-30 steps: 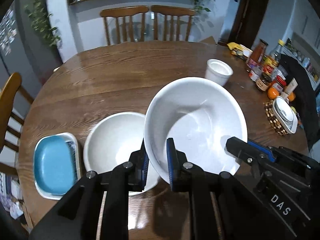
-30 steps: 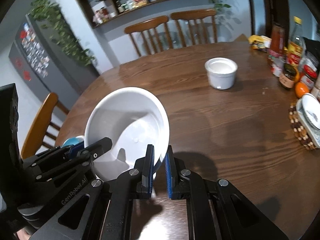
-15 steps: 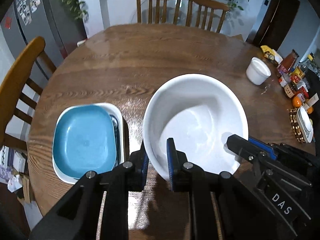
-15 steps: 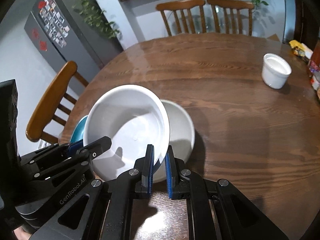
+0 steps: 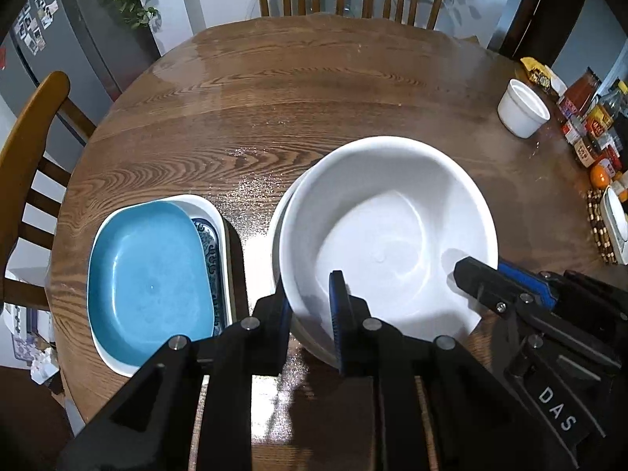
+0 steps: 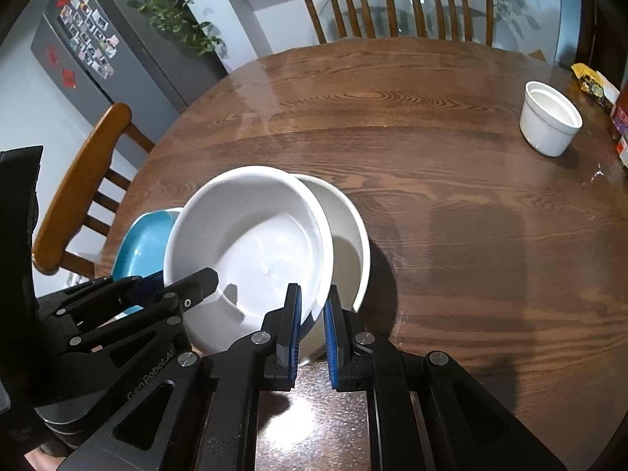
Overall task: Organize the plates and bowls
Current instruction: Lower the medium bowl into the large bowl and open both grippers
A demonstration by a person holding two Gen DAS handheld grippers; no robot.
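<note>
The held bowl [image 5: 386, 231] now overlaps the second bowl [image 6: 347, 231], rim between both grippers' fingers [image 6: 292, 314].

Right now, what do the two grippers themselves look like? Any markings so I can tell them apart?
Both are matte black, angular linkage arms with silver pivot bolts, ending in flat fingers faced with blue pads. The left gripper carries white "GenRobot.AI" lettering on its body, seen from the right wrist view. The right gripper is marked "DAS" in white. No cables or sleeves show.

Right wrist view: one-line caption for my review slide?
Both claws, left and right, lower a white bowl into another white bowl.
</note>
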